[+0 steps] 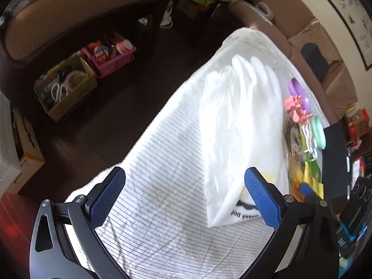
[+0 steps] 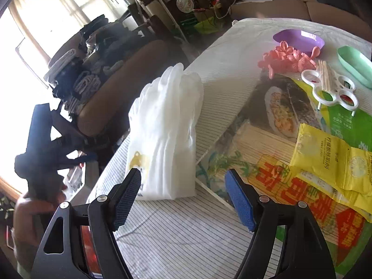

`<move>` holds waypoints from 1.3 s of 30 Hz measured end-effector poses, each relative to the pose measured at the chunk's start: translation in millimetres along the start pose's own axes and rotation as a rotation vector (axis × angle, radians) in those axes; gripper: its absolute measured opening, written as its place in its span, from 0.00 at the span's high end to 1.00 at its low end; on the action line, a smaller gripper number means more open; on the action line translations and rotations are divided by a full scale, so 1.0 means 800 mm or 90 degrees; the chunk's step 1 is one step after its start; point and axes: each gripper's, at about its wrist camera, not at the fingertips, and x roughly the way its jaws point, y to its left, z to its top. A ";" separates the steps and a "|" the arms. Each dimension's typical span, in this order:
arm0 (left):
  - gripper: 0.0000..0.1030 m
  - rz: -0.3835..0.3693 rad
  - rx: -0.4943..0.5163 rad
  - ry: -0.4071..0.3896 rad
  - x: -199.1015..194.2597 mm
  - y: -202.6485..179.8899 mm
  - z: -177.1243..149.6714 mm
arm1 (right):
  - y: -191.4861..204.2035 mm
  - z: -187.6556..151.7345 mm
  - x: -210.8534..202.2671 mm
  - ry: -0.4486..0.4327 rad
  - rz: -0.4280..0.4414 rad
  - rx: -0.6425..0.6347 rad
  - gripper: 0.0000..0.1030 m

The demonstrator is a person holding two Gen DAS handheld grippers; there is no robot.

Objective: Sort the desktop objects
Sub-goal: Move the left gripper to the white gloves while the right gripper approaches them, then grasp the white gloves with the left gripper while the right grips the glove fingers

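Note:
A pair of white rubber gloves (image 1: pixel 241 121) lies flat on the striped white tablecloth (image 1: pixel 162 197); it also shows in the right wrist view (image 2: pixel 167 127). My left gripper (image 1: pixel 183 197) is open and empty, its right finger beside the gloves' cuff. My right gripper (image 2: pixel 183 197) is open and empty, just in front of the cuff. A large printed sushi-kit bag (image 2: pixel 279 144), a yellow packet (image 2: pixel 330 158), pink flower clips (image 2: pixel 286 60), a white ring-shaped mould (image 2: pixel 330 90), a purple bowl (image 2: pixel 300 39) and a green dish (image 2: pixel 355 65) lie to the right.
The table edge falls to a dark floor on the left, where a pink basket (image 1: pixel 111 55) and a cardboard box (image 1: pixel 65 88) stand. A brown chair (image 2: pixel 116 86) with stacked clothes is beside the table. A brown sofa (image 1: pixel 313 46) is behind it.

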 end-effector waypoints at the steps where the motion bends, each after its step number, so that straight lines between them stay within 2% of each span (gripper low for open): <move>1: 0.01 -0.018 -0.002 0.007 0.003 -0.002 -0.006 | 0.002 0.006 0.004 -0.002 -0.002 -0.003 0.25; 3: 0.01 -0.032 0.019 0.003 0.004 -0.015 -0.013 | 0.004 0.019 0.014 -0.004 0.000 -0.003 0.25; 8: 0.01 -0.005 0.067 0.012 0.013 -0.041 -0.020 | -0.005 0.055 0.039 -0.002 0.026 0.033 0.25; 13: 0.00 -0.002 0.062 0.005 0.011 -0.035 -0.026 | -0.011 0.090 0.080 0.036 0.037 0.044 0.25; 15: 0.00 0.036 0.082 0.007 0.015 -0.043 -0.025 | -0.011 0.099 0.099 0.057 0.050 0.044 0.25; 18: 0.00 0.071 0.108 -0.001 0.023 -0.058 -0.025 | -0.006 0.096 0.140 0.136 0.067 0.040 0.23; 19: 0.00 0.066 0.119 -0.003 0.026 -0.065 -0.025 | 0.000 0.093 0.141 0.131 0.069 0.022 0.24; 21: 0.01 0.039 0.139 -0.006 0.031 -0.079 -0.027 | 0.012 0.087 0.146 0.146 0.080 -0.004 0.42; 23: 0.05 0.022 0.149 -0.017 0.034 -0.090 -0.028 | 0.020 0.080 0.145 0.144 0.084 -0.015 0.65; 24: 0.14 0.016 0.149 -0.024 0.033 -0.092 -0.028 | 0.022 0.078 0.142 0.139 0.096 -0.012 0.71; 25: 0.45 -0.005 0.138 -0.026 0.031 -0.090 -0.025 | 0.023 0.076 0.140 0.137 0.111 0.001 0.76; 26: 0.53 -0.026 0.117 -0.023 0.030 -0.084 -0.022 | 0.023 0.073 0.137 0.137 0.126 0.018 0.80; 32: 0.57 -0.102 0.085 -0.011 0.009 -0.074 -0.020 | 0.029 0.068 0.106 0.123 0.184 0.090 0.83; 36: 0.58 -0.133 0.110 -0.020 -0.030 -0.102 -0.025 | 0.028 0.068 0.065 0.103 0.231 0.141 0.83; 39: 0.58 -0.153 0.138 -0.033 -0.065 -0.133 -0.025 | 0.029 0.076 0.015 0.074 0.253 0.151 0.83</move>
